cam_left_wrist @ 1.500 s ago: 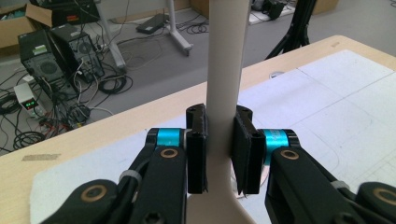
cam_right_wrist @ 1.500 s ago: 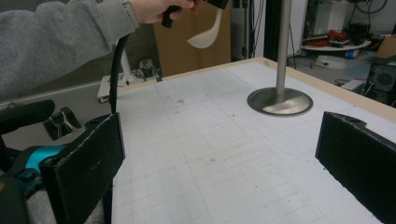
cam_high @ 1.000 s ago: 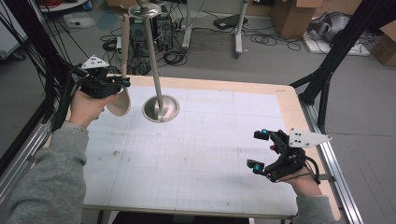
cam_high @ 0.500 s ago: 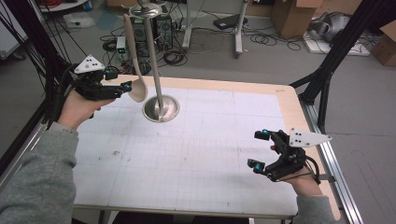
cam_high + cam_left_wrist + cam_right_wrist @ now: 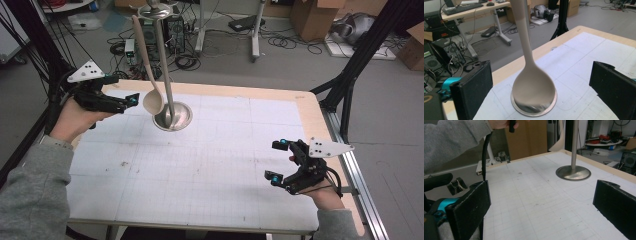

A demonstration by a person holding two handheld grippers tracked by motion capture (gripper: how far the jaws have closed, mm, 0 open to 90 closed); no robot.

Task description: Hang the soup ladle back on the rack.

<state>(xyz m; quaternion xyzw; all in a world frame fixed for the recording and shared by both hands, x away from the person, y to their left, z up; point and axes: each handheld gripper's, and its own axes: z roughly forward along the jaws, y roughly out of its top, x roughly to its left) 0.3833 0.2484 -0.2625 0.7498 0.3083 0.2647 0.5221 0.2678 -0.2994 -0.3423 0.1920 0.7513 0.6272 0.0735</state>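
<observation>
High view: the left claw (image 5: 127, 102) is held over the far-left part of the surface (image 5: 210, 170), its jaws spread and gripping nothing, pointing toward a pale ladle (image 5: 150, 75) that hangs bowl-down from the top of a metal stand (image 5: 172, 117). The ladle's bowl hangs just beside the stand's upright pole, above the round base; whether it touches the pole cannot be told. The stand's top is cut off by the upper edge. The right claw (image 5: 277, 160) hovers near the right edge of the surface, jaws wide apart and empty.

Left gripper view: the ladle (image 5: 532, 87) hangs between and beyond the two black jaws, clear of both; its bowl hides most of the stand base (image 5: 534, 110), and its handle runs out of the top.

Right gripper view: the spread jaws frame the bare gridded surface (image 5: 536, 202); the stand (image 5: 573, 172) rises at far right, and a grey sleeve (image 5: 451, 137) crosses the upper left.
</observation>
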